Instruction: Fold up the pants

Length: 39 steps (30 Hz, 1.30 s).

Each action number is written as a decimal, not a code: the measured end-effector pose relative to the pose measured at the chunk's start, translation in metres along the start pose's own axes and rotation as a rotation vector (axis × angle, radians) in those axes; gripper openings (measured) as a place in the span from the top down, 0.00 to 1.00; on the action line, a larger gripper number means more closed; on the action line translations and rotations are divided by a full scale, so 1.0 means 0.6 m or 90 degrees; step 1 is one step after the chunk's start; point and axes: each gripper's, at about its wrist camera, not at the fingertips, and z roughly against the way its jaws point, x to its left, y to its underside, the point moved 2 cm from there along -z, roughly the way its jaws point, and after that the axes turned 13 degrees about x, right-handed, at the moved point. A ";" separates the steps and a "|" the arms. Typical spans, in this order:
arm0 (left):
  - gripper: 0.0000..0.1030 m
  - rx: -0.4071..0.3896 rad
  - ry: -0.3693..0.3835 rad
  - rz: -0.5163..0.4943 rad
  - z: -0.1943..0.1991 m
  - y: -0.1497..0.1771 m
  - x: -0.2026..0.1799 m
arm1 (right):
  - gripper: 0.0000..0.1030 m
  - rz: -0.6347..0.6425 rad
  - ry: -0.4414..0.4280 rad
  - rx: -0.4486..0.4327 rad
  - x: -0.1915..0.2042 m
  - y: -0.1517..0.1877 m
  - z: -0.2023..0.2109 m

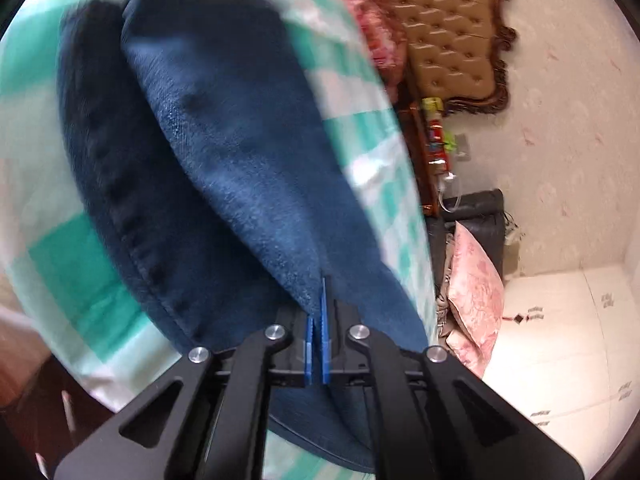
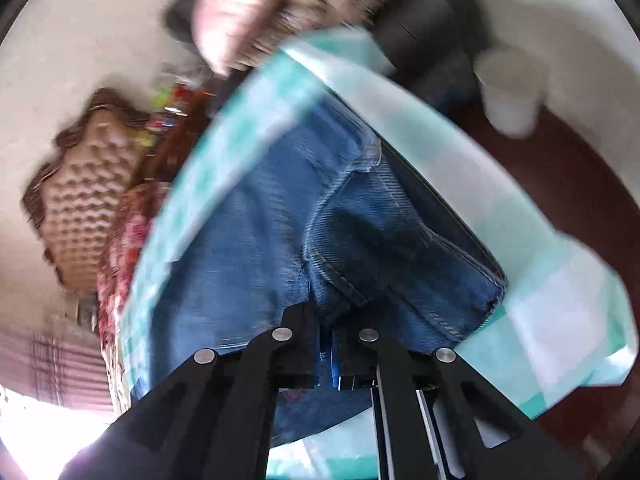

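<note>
The left gripper [image 1: 319,308], black with thin blue finger pads [image 1: 324,332], has its pads pressed nearly together on an edge of the dark blue denim pants [image 1: 240,152]. The fabric rises from the pinch in a broad fold, and a darker fold with a stitched seam lies to its left. Under the pants lies a mint-green and white checked bedsheet [image 1: 68,272], blurred at its edges. To the right stands a tufted tan leather headboard with a dark carved frame [image 1: 452,36] against a pale wall. Below it a pink floral pillow [image 1: 474,296] leans beside a dark upholstered seat [image 1: 482,216] on the white tiled floor [image 1: 560,360].
</note>
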 end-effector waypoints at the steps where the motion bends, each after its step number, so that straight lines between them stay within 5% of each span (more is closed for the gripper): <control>1: 0.98 -0.002 -0.013 -0.012 0.015 0.012 -0.011 | 0.94 0.021 0.003 -0.011 0.013 0.012 0.021; 4: 0.98 0.005 -0.053 -0.008 0.019 0.029 0.023 | 0.94 0.028 0.043 -0.005 -0.003 0.035 0.024; 7: 0.98 0.026 -0.035 0.043 0.002 0.029 0.087 | 0.94 -0.004 0.088 0.054 -0.047 0.048 -0.034; 13: 0.98 0.010 -0.031 0.005 0.017 0.030 0.061 | 0.94 0.030 0.098 0.023 -0.017 0.050 -0.007; 17: 0.92 0.015 -0.039 0.015 0.007 0.025 0.087 | 0.95 0.059 0.176 0.036 -0.032 0.063 -0.048; 18: 0.79 0.008 -0.032 0.013 0.014 0.025 0.091 | 0.95 0.066 0.185 0.032 -0.028 0.066 -0.047; 20: 0.71 -0.020 -0.011 0.017 0.041 0.019 0.106 | 0.95 0.067 0.203 0.026 -0.025 0.066 -0.045; 26: 0.78 -0.086 0.007 0.038 0.109 -0.051 0.144 | 0.94 0.072 0.210 0.022 -0.029 0.065 -0.044; 27: 0.96 -0.088 -0.010 0.040 0.115 -0.069 0.149 | 0.94 0.072 0.213 0.021 -0.035 0.068 -0.042; 28: 0.98 -0.093 -0.027 0.035 0.123 -0.077 0.147 | 0.94 0.071 0.216 0.019 -0.034 0.068 -0.043; 33: 0.95 -0.113 -0.106 0.008 0.145 -0.073 0.148 | 0.94 0.074 0.232 0.008 -0.029 0.078 -0.048; 35: 0.94 -0.114 -0.093 0.000 0.149 -0.066 0.152 | 0.94 0.073 0.238 0.008 -0.028 0.078 -0.049; 37: 0.84 -0.157 -0.161 -0.025 0.172 -0.055 0.135 | 0.94 0.076 0.239 0.009 -0.027 0.079 -0.048; 39: 0.64 -0.218 -0.223 -0.041 0.196 -0.047 0.115 | 0.94 0.074 0.239 0.009 -0.027 0.078 -0.047</control>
